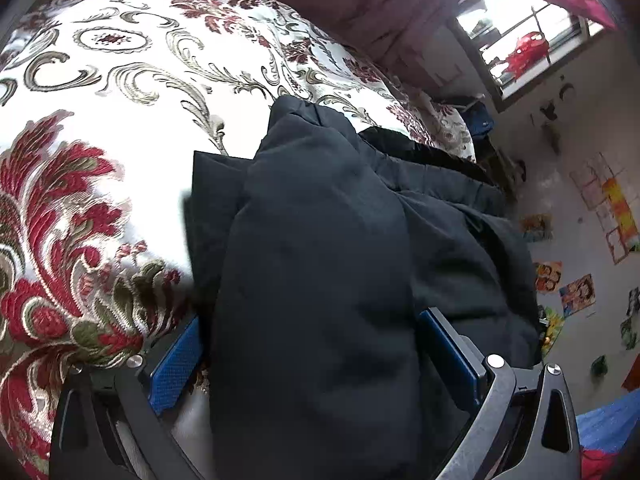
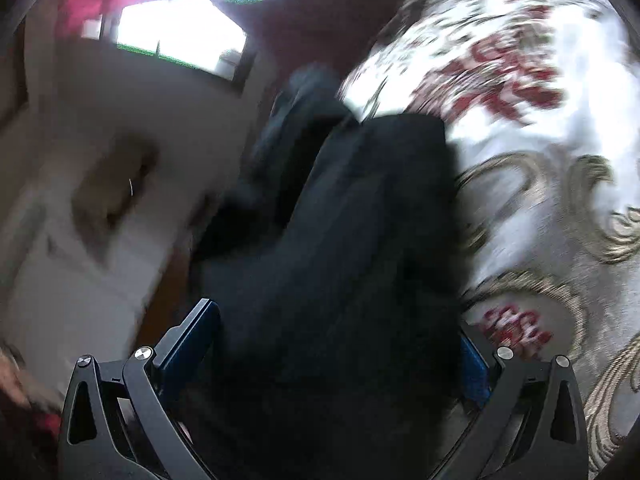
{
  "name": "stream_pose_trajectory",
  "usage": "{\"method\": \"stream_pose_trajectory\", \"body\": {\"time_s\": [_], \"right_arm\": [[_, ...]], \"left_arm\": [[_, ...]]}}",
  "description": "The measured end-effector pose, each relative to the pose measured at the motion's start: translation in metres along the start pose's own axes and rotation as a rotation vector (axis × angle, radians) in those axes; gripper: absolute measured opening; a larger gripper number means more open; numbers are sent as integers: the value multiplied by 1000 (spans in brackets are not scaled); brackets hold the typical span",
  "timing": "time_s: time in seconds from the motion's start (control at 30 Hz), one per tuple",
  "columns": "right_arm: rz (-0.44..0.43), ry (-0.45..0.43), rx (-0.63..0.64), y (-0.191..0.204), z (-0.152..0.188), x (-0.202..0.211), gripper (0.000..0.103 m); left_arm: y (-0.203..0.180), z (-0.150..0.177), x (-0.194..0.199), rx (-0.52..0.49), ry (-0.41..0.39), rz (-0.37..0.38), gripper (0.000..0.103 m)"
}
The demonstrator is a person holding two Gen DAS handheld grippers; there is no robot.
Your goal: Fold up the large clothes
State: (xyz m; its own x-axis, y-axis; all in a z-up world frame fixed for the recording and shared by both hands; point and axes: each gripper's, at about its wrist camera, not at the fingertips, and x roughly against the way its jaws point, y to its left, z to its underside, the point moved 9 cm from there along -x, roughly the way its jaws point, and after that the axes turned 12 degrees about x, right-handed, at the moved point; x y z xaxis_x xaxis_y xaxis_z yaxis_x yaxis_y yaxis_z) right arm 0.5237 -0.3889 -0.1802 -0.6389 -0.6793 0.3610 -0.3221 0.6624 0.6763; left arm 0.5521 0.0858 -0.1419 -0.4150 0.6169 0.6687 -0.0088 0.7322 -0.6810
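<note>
A large dark navy garment (image 1: 320,240) lies bunched on a bed with a white, red and olive floral bedspread (image 1: 100,120). In the left wrist view a thick fold of it runs up between the blue pads of my left gripper (image 1: 314,356). The jaws stand wide apart, and a strip of bedspread shows beside the left pad (image 1: 176,360). The right wrist view is blurred by motion. There the same garment (image 2: 352,240) fills the gap of my right gripper (image 2: 332,352), whose fingers are also spread wide. The cloth partly covers its right pad (image 2: 474,364).
The bed edge falls away to a wall with paper pictures (image 1: 576,292) and a window (image 1: 528,40) in the left wrist view. A pale wall (image 2: 80,200) and a bright window (image 2: 180,28) fill the left side of the right wrist view. A pinkish blanket (image 1: 380,8) lies at the bed's far end.
</note>
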Motion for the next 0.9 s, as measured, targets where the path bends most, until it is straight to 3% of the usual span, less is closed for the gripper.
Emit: {"method": "stream_pose_trajectory", "body": {"time_s": [0.13, 0.3, 0.43, 0.53, 0.6, 0.63, 0.7, 0.8, 0.9], "right_arm": [[68, 77, 45, 10, 2, -13, 102], [76, 62, -42, 13, 0, -15, 102], [133, 52, -53, 19, 1, -19, 99], [181, 43, -43, 30, 4, -16, 81], [207, 36, -32, 41, 5, -12, 64], [219, 35, -24, 45, 5, -10, 60], [232, 31, 0, 55, -1, -3, 41], [264, 20, 74, 76, -11, 14, 26], [276, -7, 141, 104, -26, 27, 22]], "left_arm": [[-4, 1, -5, -29, 3, -1, 103], [-13, 3, -13, -50, 20, 6, 103], [-17, 5, -13, -22, 19, -5, 99], [-15, 7, -9, 30, 6, -3, 75], [-10, 6, -4, 102, -10, 8, 55], [-8, 6, -2, 142, -15, 17, 50], [-10, 6, 4, 178, -35, 32, 36], [-25, 11, 16, 123, -97, -35, 26], [-45, 15, 35, 66, -166, -76, 20]]}}
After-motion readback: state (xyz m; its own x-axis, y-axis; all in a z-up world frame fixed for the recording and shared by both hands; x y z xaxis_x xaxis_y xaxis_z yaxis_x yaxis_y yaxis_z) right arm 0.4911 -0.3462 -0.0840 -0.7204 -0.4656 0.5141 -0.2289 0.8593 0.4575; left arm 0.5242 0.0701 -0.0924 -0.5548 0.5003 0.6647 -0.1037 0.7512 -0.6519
